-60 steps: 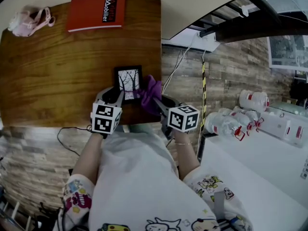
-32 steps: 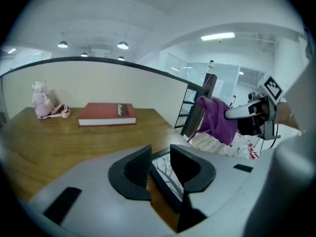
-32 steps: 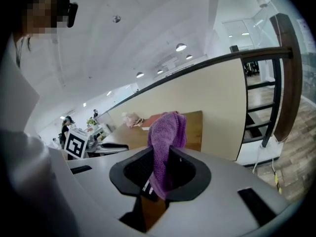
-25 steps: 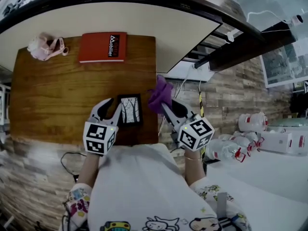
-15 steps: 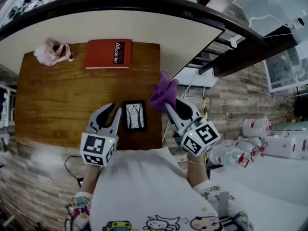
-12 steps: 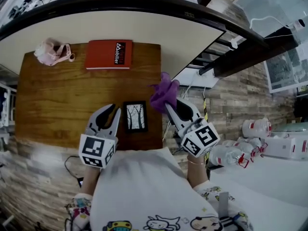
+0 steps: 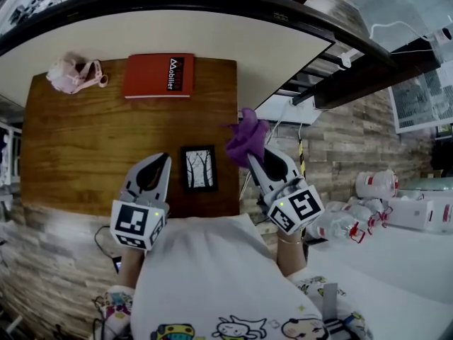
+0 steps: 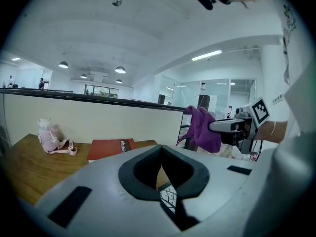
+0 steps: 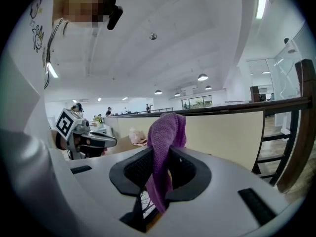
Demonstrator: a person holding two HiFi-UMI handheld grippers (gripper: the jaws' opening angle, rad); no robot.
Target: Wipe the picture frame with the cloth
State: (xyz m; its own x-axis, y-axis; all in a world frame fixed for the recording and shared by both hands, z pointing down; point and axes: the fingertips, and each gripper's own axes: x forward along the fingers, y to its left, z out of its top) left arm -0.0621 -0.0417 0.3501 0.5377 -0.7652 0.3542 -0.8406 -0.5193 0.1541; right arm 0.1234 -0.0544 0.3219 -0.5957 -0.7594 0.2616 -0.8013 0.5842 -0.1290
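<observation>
Operator: Both grippers have lifted off the picture frame since the earlier frames. Nearest me, the left gripper [image 7: 163, 160] has let it go; its jaws have just been closing and now meet with nothing between them. The right gripper [image 7: 250, 157] is clamped on the purple cloth [image 7: 246, 137], which bunches up above its jaws, just past the table's right edge in the head view.

Listener: If the frame needs another pass, how would you do it well?

Operator: As I judge it, the left jaws should reopen and pinch only the border, so the frame cannot slide. The cloth should then come down with its loose fold spread on the glass, keeping the hard jaw tips off it.

Listener: Where is the frame, and how does it look?

Operator: The picture frame [image 7: 199, 168] rests on the wooden table [image 7: 85, 140] near its front right corner, between the grippers and touching neither. It is a small upright oblong with a thin black border round a pale print of bare dark trees. Whether it lies quite flat I cannot tell. Farther back sit a red book [image 7: 157, 75] and a pink bundle [image 7: 71, 73], well apart from it
</observation>
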